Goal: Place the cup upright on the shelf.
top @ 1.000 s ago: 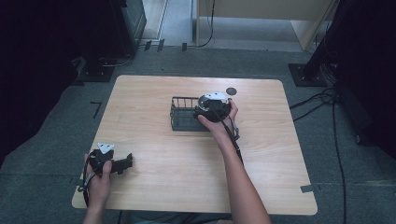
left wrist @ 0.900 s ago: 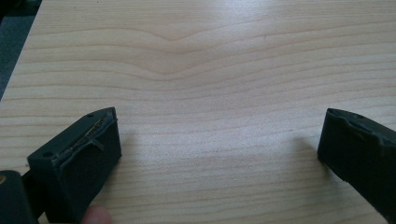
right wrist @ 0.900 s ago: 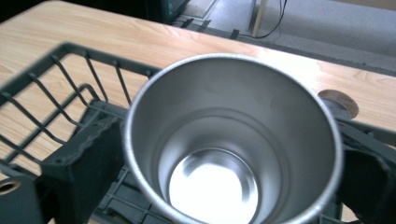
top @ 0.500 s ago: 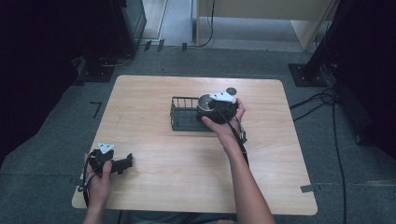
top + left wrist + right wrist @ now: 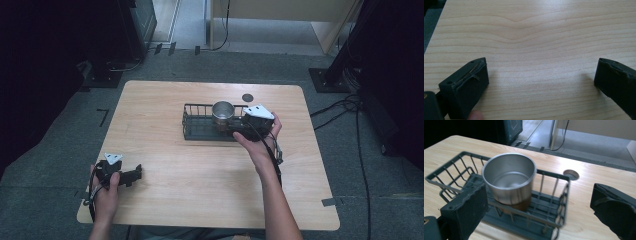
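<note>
Even overhead light on the pale wooden worktop, dark surrounds at both sides of the high view, soft glare on the wood in the left gripper view, faint claw shadows, shiny steel cup sharp, near corner of the dark wire basket motion-blurred, high view slightly soft

A cup is standing in a wire basket mid-table — right gripper just beside it, left gripper sitting near the front-left corner

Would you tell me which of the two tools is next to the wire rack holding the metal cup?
The right tool, at the wire rack's right end beside the metal cup; the left tool rests on bare tabletop near the table's front left corner.
</note>
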Tool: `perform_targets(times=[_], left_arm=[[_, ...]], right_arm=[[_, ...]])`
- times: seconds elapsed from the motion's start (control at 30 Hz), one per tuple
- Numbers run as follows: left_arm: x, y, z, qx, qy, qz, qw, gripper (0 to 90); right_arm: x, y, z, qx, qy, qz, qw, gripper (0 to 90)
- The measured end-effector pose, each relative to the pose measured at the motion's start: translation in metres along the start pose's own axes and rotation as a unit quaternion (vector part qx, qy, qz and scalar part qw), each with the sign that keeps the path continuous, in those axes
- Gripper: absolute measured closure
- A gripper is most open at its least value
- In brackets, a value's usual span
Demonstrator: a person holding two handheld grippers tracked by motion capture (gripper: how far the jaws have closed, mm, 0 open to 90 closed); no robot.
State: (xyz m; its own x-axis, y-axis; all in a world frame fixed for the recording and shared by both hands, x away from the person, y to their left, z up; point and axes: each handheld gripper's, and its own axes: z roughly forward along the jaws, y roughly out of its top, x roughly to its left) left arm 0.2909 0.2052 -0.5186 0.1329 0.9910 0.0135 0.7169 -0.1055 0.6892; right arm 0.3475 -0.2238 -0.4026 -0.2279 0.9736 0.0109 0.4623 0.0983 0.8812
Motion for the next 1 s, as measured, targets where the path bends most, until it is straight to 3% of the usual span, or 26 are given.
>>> perform_targets(times=[0.47, 1.0], left_arm=[[0.0, 0.0, 0.0, 0.001, 0.0, 0.0, 1.0, 0.0], [0.0, 0.0, 0.0, 0.001, 0.0, 0.0, 1.0, 0.0]], right_arm=[[-0.038, -0.027, -0.029, 0.0, -0.036, 0.026, 0.999, 1.4], [-0.074, -0.061, -0.052, 0.017, -0.078, 0.051, 0.9955, 1.4]])
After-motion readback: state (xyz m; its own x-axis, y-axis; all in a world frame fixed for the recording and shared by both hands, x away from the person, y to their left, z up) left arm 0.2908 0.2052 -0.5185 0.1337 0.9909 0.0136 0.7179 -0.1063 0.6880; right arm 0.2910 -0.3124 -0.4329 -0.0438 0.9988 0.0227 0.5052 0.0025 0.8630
